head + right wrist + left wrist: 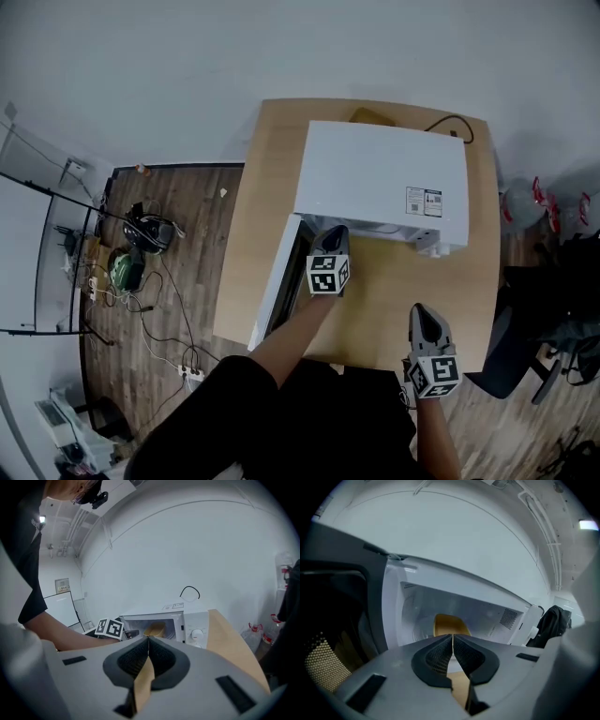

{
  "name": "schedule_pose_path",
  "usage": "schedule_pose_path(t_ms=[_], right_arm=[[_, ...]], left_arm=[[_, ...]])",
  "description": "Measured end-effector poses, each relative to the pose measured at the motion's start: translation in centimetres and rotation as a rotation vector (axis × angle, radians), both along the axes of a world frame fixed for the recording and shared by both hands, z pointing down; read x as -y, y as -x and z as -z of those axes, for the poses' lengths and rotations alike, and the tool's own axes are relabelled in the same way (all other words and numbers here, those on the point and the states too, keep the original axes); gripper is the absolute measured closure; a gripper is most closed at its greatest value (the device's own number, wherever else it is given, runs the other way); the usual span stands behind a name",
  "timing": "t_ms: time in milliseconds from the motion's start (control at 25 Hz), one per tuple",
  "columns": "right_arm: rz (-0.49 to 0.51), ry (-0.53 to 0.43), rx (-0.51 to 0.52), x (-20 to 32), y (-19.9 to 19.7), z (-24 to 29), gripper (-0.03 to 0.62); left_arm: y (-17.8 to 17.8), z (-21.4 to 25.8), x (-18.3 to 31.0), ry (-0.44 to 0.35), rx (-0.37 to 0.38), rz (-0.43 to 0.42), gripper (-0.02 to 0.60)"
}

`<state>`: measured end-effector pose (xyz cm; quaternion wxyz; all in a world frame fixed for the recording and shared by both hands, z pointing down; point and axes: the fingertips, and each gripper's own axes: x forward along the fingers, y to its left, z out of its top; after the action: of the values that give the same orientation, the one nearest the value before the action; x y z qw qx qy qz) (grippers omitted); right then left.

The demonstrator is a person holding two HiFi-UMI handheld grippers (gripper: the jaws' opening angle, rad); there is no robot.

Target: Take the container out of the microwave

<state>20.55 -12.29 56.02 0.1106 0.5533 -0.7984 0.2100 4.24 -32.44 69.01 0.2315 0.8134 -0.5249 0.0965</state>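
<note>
A white microwave (380,173) stands on a wooden table (258,234), its door (278,286) swung open to the left. In the left gripper view, a yellow-orange container (449,624) sits inside the lit cavity, straight ahead of the jaws. My left gripper (330,232) is shut and empty, its tip at the mouth of the cavity; its pads (440,654) meet just short of the container. My right gripper (421,313) hangs over the table's front right, shut and empty. From the right gripper view (148,645) the container (154,629) shows through the opening, beside the left gripper's marker cube (108,627).
A black cable (452,125) loops behind the microwave. The control panel with a knob (197,633) is on the microwave's right side. Bags, wires and a power strip (190,371) lie on the floor at left. A dark chair (553,328) stands right of the table.
</note>
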Motion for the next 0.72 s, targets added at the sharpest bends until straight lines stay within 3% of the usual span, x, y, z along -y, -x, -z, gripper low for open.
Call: schedule_pose_path(t_ms=[160,360,480,600,720], right_arm=[[0.039,0.000,-0.043,-0.4,0.5,-0.3,0.534],[0.041,0.014,-0.073,-1.0,0.4,-0.7,0.534],[0.080,0.017,-0.165,-1.3,0.7,-0.9,0.534],[0.152,-0.048,-0.255,-1.5,1.4,-0.7,0.534],[0.182,-0.065,-0.284,-1.6,1.6,-0.8,0.534]], left_arm=[[-0.4,-1.2,1.3,-0.010,0.039,-0.018,0.569],[0.1,-2.1,2.4,0.011,0.003,0.023,0.569],[0.7,-2.4,3.2,0.003,0.008,0.039,0.569],[0.9,-2.7,3.7,0.007,0.021,0.042,0.569],[1.2,-3.0,4.2,0.014,0.002,0.065,0.568]])
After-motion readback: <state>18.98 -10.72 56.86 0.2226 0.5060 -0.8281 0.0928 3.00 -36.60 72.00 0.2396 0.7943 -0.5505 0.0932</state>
